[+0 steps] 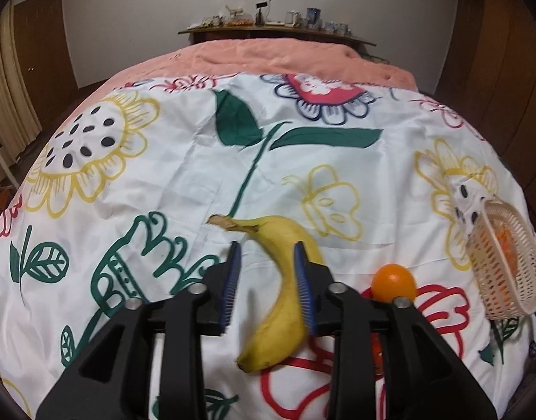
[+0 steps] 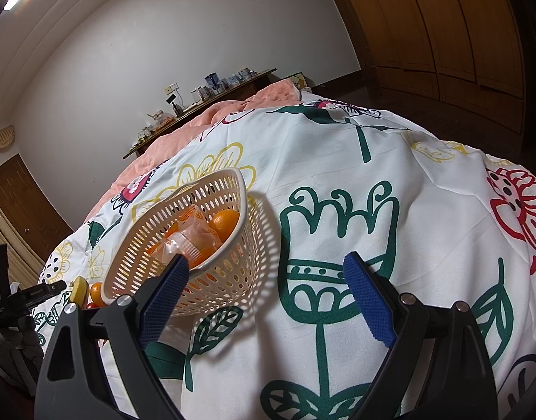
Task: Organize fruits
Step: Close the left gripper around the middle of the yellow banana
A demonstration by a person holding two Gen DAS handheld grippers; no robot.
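Left wrist view: your left gripper stands at lower centre, its jaws narrowly parted with the banana between them; the right-hand pad lies against the peel, while a gap shows at the other pad, so no firm clamp is evident. The banana lies on the flowered quilt, stem toward upper left. An orange sits just right of the gripper, and the perforated basket is at the right edge.

Right wrist view: your right gripper is spread wide and empty over the quilt at lower centre. The basket sits left of centre, touching the left pad in the frame, and contains oranges and a clear wrapper
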